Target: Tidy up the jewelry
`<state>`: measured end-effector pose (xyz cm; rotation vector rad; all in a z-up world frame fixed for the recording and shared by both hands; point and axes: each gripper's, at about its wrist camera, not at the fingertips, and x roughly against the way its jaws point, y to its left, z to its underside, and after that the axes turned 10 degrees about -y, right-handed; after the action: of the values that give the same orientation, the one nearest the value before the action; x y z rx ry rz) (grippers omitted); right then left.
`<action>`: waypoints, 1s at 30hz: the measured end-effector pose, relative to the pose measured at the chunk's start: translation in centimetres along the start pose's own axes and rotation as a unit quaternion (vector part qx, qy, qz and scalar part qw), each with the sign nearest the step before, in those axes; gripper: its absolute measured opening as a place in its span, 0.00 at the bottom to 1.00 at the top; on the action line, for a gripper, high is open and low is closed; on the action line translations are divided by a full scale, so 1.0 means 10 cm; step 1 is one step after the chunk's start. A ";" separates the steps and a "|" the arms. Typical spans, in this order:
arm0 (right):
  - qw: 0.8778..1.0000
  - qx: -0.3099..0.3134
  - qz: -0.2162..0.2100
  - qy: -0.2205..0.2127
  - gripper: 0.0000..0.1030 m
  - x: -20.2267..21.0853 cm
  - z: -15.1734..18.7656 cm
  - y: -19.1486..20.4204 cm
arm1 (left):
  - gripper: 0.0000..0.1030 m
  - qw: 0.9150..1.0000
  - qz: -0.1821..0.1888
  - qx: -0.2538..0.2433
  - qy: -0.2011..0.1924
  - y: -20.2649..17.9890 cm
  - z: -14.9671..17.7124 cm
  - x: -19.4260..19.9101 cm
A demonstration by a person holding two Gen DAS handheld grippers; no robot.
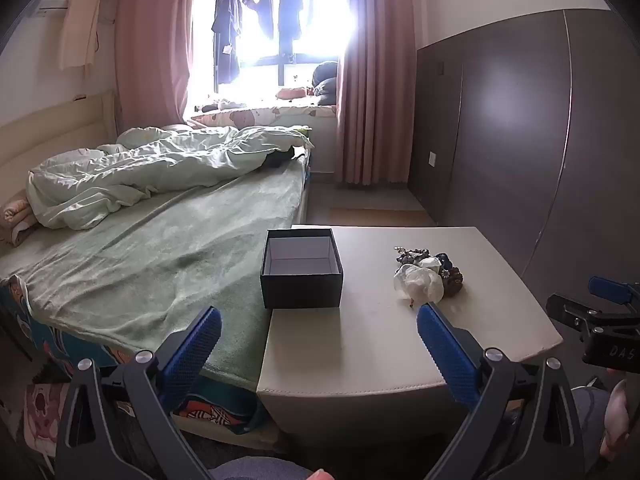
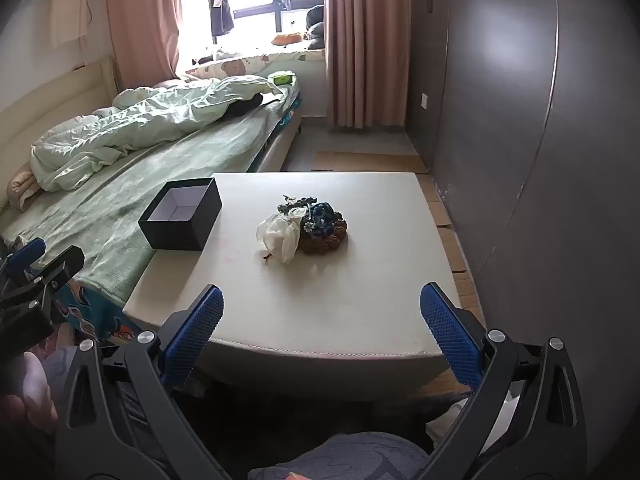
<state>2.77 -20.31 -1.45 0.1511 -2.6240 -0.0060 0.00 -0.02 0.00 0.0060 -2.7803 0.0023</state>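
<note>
A heap of jewelry (image 2: 316, 226) lies on a cream table (image 2: 360, 300): brown beads, blue beads, a dark string and a white gauzy piece (image 2: 280, 234). In the left wrist view the same heap (image 1: 430, 274) sits right of a black box (image 1: 302, 270) with a white, empty inside. That box (image 2: 180, 214) stands at the table's left edge, beside the bed. My left gripper (image 1: 320, 326) hovers open over the table's near edge, in front of the box. My right gripper (image 2: 320, 312) is open too, short of the heap, with nothing between its blue pads.
A bed (image 1: 140, 248) with a green sheet and a rumpled duvet (image 1: 160, 168) runs along the table's left side. Dark wardrobe doors (image 2: 540, 140) stand close on the right. Cardboard (image 2: 452, 240) lies on the floor between table and wardrobe. A window with pink curtains (image 1: 372, 80) is behind.
</note>
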 end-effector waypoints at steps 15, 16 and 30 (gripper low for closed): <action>1.000 0.005 0.003 -0.004 0.96 0.01 0.03 0.01 | 0.92 1.000 0.005 0.016 0.001 0.04 0.02 -0.02; 1.000 0.006 0.004 -0.004 0.96 0.01 0.03 0.01 | 0.92 1.000 0.005 0.016 0.001 0.04 0.02 -0.03; 1.000 0.001 0.002 -0.009 0.96 -0.04 0.05 -0.01 | 0.92 1.000 0.003 0.013 -0.001 0.03 0.05 -0.02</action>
<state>2.89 -20.42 -2.13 0.1476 -2.6420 -0.0025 -0.04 0.27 -0.56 0.0053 -2.7823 0.0410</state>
